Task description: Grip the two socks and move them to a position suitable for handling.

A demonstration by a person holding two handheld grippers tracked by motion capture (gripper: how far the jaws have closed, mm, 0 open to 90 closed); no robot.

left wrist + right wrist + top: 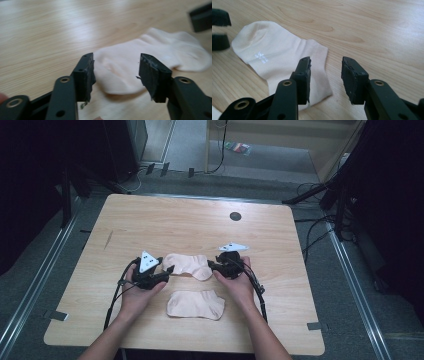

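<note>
Setting: wooden table [165,215] on grey carpet, dark gear around it.
Far sock [189,265]: lies flat between the two grippers, one end toward each.
Near sock [195,304]: flat, just in front of the far one, untouched and apart from it.
Left gripper [165,270]: jaws wide apart, holding nothing, straddling the far sock's rounded end, likely lined up to pinch it.
Right gripper [212,265]: jaws also spread and empty, at the cuff edge; probably both ends are meant to be lifted together.
</note>
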